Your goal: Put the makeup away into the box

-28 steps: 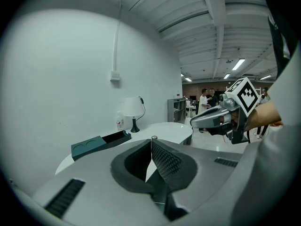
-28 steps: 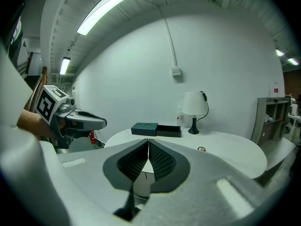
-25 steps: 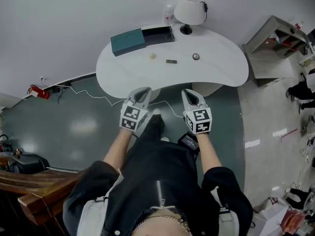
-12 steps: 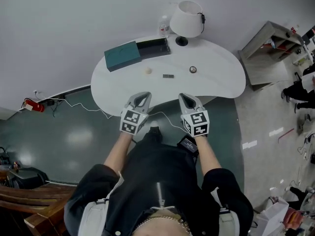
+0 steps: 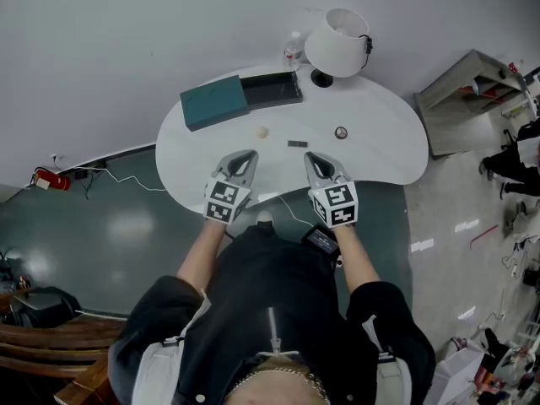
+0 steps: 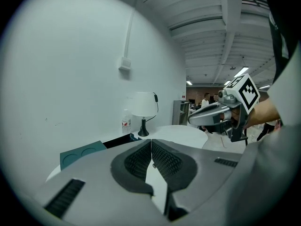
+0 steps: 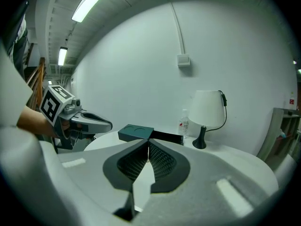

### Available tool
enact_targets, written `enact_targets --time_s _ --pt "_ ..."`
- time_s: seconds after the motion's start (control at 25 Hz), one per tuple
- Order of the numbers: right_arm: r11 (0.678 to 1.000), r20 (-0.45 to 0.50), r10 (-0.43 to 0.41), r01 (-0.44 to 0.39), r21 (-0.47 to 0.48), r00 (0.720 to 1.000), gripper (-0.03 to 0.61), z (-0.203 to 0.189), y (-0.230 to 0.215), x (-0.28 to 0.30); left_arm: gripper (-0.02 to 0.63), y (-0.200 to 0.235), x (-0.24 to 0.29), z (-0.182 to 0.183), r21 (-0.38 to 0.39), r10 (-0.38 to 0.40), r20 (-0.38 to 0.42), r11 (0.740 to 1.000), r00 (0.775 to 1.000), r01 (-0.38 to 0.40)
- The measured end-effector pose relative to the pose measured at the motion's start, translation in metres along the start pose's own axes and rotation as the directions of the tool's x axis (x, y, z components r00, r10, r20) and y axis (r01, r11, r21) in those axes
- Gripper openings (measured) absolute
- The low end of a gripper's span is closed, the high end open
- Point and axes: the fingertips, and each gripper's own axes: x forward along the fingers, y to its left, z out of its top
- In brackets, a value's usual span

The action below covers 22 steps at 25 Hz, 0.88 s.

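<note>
On the white table (image 5: 380, 146) lie three small makeup items: a cream round piece (image 5: 262, 132), a dark flat bar (image 5: 297, 143) and a round compact (image 5: 341, 132). Behind them stands the open black box (image 5: 270, 89), with its teal lid (image 5: 213, 102) lying beside it on the left. My left gripper (image 5: 245, 155) and right gripper (image 5: 313, 157) hover side by side over the table's near edge, short of the items. Both are shut with nothing between the pads. The left gripper view shows the lid (image 6: 82, 153); the right gripper view shows lid (image 7: 136, 132) and box (image 7: 167, 137).
A white lamp (image 5: 337, 32) and a small clear bottle (image 5: 293, 49) stand at the table's back edge by the wall. A cable (image 5: 126, 180) trails across the dark floor on the left. A grey shelf unit (image 5: 472, 87) stands to the right.
The person has stepped closer to the table. Both grippers moved forward together, from over the floor to above the table's near edge. Their jaws stayed shut.
</note>
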Motion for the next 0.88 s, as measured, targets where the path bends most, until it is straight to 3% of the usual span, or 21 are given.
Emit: enact_targets --time_s 0.2,0.52,0.88 --pt "0.999 -0.017 0.0 -0.001 -0.04 1.0 0.006 0.01 -0.008 0.028 0.014 0.026 0.02 -0.006 0.006 -0.011 -0.017 1.0 1.0 0.011" --pt "0.999 -0.061 0.014 -0.016 -0.04 0.998 0.008 0.005 -0.024 0.053 0.014 0.032 0.045 -0.015 -0.005 -0.049 -0.048 0.999 0.998 0.049" --pt "0.991 -0.112 0.098 -0.108 -0.085 0.989 0.009 0.002 -0.027 0.102 0.014 0.061 0.073 -0.016 -0.033 -0.013 -0.079 0.999 0.997 0.01"
